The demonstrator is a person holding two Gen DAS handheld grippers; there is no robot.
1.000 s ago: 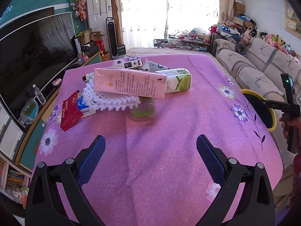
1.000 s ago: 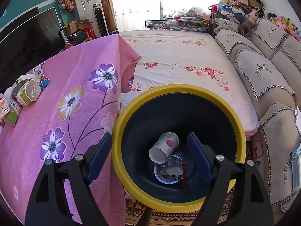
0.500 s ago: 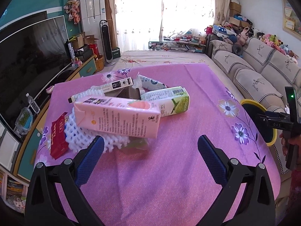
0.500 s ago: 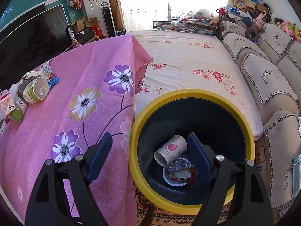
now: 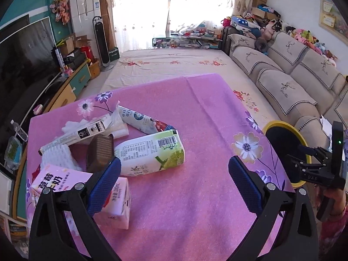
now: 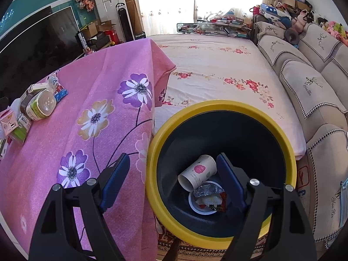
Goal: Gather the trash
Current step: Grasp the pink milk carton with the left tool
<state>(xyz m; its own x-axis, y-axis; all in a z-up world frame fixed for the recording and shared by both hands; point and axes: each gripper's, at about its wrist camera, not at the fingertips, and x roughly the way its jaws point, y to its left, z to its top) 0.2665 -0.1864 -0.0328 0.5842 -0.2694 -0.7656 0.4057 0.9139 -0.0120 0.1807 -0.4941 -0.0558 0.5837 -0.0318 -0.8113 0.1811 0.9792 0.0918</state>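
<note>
Sweeping in over the pink tablecloth (image 5: 195,206), the left gripper (image 5: 174,182) has closed the gap to the heap of trash since a moment ago: the pink milk carton (image 5: 63,180) that lay well ahead now sits right at its left finger, partly under it, and the green-and-white carton (image 5: 152,154) lies just beyond the tip. The jaws stand wide apart with only bare cloth between them, so nothing is picked up yet. Further back in the heap are a brown ridged container (image 5: 100,152), white foam netting (image 5: 58,156) and a long slim box (image 5: 76,134).

Off to the right, beside the table's edge, stands the yellow-rimmed bin (image 6: 219,108). The right gripper (image 6: 171,182) has hardly shifted and hovers over it, its jaws spread and empty. Down inside lie a paper cup (image 6: 198,171) and a crumpled wrapper (image 6: 208,190) on a small white lid.

To my eye the left hand is lining up its next pick, most likely one of the two near cartons, while the bulk of the trash waits on the table.
</note>
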